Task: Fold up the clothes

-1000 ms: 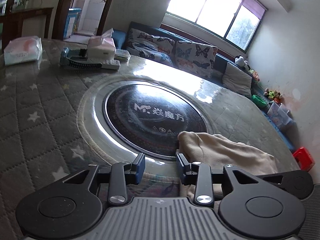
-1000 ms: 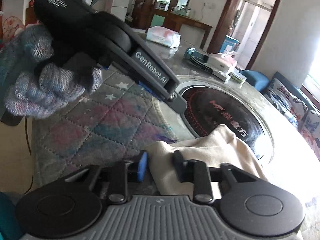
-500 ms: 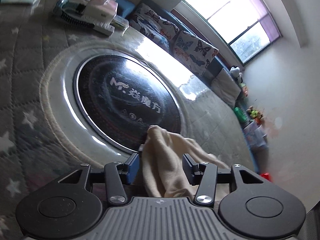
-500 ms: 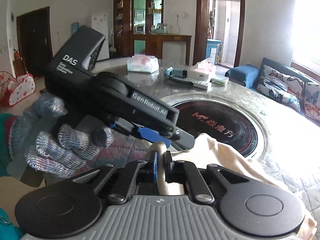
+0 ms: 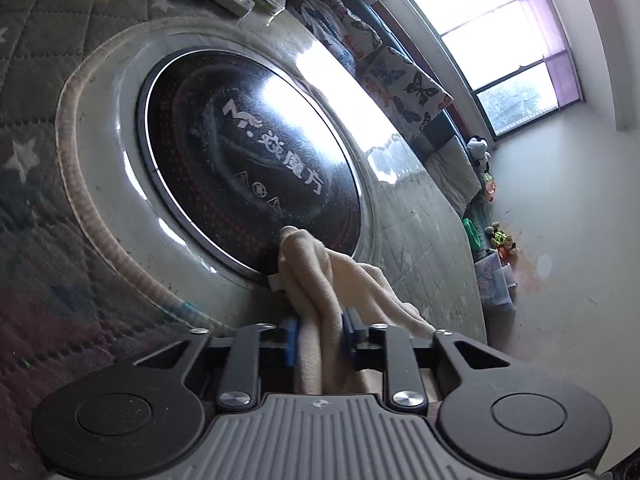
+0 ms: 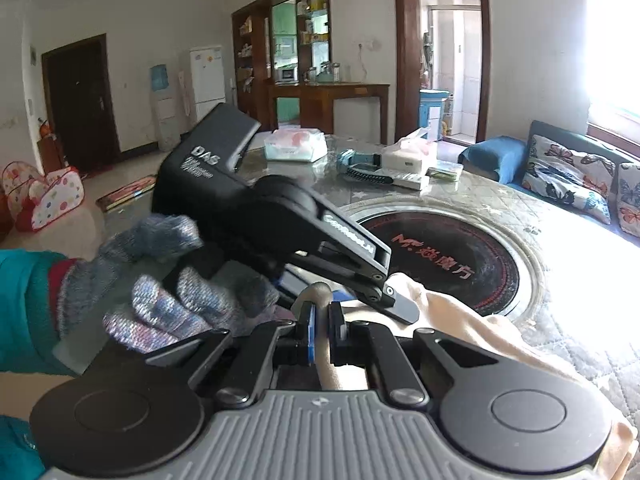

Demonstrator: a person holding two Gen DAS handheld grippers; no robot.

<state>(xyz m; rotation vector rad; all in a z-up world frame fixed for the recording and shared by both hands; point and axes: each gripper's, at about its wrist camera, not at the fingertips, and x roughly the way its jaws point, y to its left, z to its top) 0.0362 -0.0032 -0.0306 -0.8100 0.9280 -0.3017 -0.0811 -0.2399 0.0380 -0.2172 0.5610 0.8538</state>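
Both claws have closed on the cloth [image 5: 320,280] since a second ago, lifting its edge off the worktop [image 5: 416,216] by the black disc [image 5: 248,160]. Left claw [image 5: 319,338] and right claw [image 6: 323,330] each pinch a corner. Grasping looks done; next, carry the edge over evenly.

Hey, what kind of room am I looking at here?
Most likely a home living and dining room. A round table with a quilted cover stands before a sofa with butterfly cushions, with a white fridge and a wooden cabinet behind, and toys on the floor.
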